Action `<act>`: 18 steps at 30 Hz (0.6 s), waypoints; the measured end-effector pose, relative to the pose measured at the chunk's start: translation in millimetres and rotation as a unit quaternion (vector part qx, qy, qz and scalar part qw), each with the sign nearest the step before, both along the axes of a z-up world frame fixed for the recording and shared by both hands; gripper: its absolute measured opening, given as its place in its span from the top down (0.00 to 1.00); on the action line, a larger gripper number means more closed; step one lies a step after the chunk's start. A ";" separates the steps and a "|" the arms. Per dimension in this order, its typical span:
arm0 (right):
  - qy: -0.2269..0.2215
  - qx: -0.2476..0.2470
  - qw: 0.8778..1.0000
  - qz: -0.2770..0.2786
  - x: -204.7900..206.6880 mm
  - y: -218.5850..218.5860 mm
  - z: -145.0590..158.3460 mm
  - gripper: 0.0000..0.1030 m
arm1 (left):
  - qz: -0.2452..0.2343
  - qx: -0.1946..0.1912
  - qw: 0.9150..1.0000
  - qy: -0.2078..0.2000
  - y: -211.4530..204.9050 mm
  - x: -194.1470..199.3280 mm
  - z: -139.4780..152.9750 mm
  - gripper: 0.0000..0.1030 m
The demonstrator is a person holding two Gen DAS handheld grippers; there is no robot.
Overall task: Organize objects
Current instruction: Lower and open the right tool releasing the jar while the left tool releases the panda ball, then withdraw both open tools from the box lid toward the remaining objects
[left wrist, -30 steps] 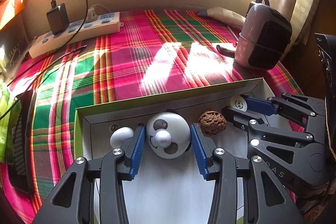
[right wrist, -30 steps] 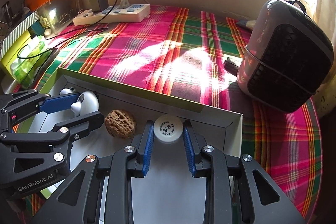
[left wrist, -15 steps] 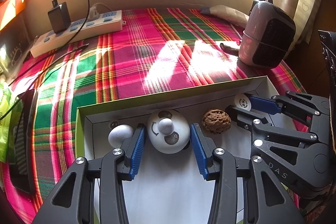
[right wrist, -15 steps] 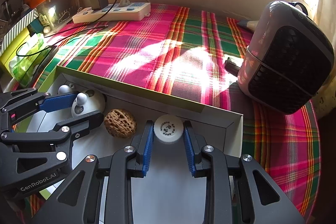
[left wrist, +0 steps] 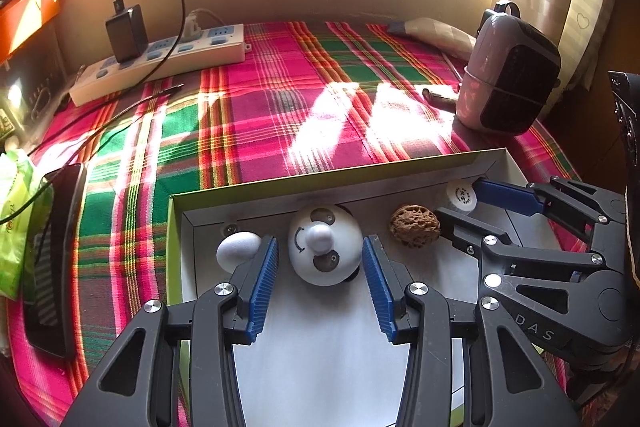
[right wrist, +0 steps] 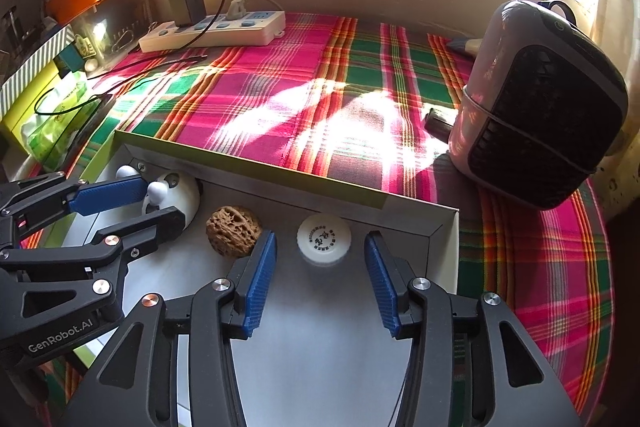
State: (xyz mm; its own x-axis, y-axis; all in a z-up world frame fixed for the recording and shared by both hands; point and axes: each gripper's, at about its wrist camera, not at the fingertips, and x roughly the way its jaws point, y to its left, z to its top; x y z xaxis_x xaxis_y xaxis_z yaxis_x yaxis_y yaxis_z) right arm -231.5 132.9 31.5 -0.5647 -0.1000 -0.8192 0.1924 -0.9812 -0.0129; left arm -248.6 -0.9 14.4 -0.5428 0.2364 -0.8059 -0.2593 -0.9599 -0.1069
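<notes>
Plaid cloth [left wrist: 248,131] under sunlit windowsill, both claws [left wrist: 320,279] [right wrist: 318,275] agape in shallow box [right wrist: 400,205], right newly widened around ball [right wrist: 323,238].

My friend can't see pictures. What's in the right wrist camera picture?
The right hand-held gripper, jaws just opened, stands around a small white round cap without touching it, inside a shallow white cardboard box. A brown wrinkled walnut and the left hand-held gripper by a white panda-face ball sit leftward.
</notes>
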 end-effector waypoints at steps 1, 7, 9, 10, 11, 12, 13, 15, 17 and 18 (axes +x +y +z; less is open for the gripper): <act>0.002 0.001 1.000 -0.001 0.8 -0.2 1.0 0.54 | 0.001 0.001 1.000 0.000 -0.5 0.9 0.4 0.59; 0.011 0.004 1.000 -0.007 7.5 2.2 6.7 0.54 | 0.010 0.004 1.000 0.004 -5.4 10.2 5.4 0.59; 0.016 0.001 1.000 -0.010 11.8 3.8 9.6 0.54 | 0.007 0.005 1.000 0.013 -6.4 16.6 10.1 0.59; 0.018 -0.001 1.000 -0.011 14.3 4.4 11.2 0.54 | 0.008 0.004 1.000 0.017 -7.3 19.6 12.2 0.59; 0.020 -0.003 1.000 -0.012 16.6 4.5 12.8 0.54 | 0.009 0.003 1.000 0.020 -8.6 22.1 13.8 0.59; 0.022 -0.005 1.000 -0.013 18.8 4.7 14.3 0.54 | 0.012 0.003 1.000 0.022 -10.3 24.7 14.8 0.59; 0.024 -0.008 1.000 -0.013 21.5 4.8 15.7 0.54 | 0.014 0.004 1.000 0.023 -12.1 27.0 15.7 0.59; 0.027 -0.011 0.999 -0.014 27.1 5.3 17.9 0.54 | 0.019 0.007 0.999 0.025 -16.1 32.0 17.4 0.59; 0.030 -0.014 0.999 -0.015 32.5 6.0 19.8 0.54 | 0.021 0.007 0.999 0.031 -18.9 39.1 20.0 0.59; 0.032 -0.015 0.999 -0.016 35.2 6.6 20.5 0.54 | 0.021 0.007 0.999 0.034 -20.2 42.8 21.2 0.59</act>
